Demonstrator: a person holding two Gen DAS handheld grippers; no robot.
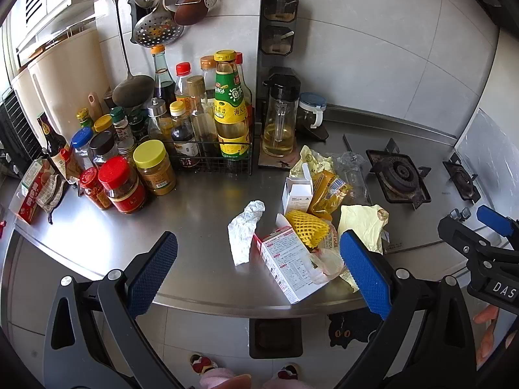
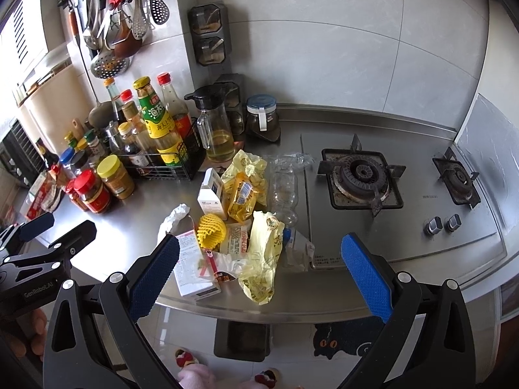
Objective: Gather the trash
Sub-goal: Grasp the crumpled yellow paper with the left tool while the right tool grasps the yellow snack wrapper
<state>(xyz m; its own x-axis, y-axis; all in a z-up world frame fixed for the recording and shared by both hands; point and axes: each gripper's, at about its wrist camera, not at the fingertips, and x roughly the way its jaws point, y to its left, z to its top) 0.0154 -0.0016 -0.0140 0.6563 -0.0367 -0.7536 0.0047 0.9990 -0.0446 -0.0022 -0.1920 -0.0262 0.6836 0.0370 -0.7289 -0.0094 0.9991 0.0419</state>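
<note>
A heap of trash lies on the steel counter [image 1: 194,207]: a crumpled white tissue [image 1: 244,233], a pink-and-white carton [image 1: 288,265], a yellow foam fruit net [image 1: 306,227], a small white box [image 1: 296,191], an orange snack wrapper [image 1: 327,191], pale yellow bags [image 1: 365,223] and a crushed clear bottle [image 1: 352,171]. My left gripper [image 1: 259,269] is open and empty above the counter's front edge, over the tissue and carton. My right gripper [image 2: 259,275] is open and empty over the carton [image 2: 191,265], net [image 2: 211,230] and yellow bag [image 2: 264,253].
Sauce bottles and jars [image 1: 155,136] crowd the back left, some in a wire rack. An oil jug [image 1: 279,123] stands behind the trash. Gas burners [image 2: 363,175] lie to the right. A dark bin [image 2: 241,334] stands on the floor below the counter edge.
</note>
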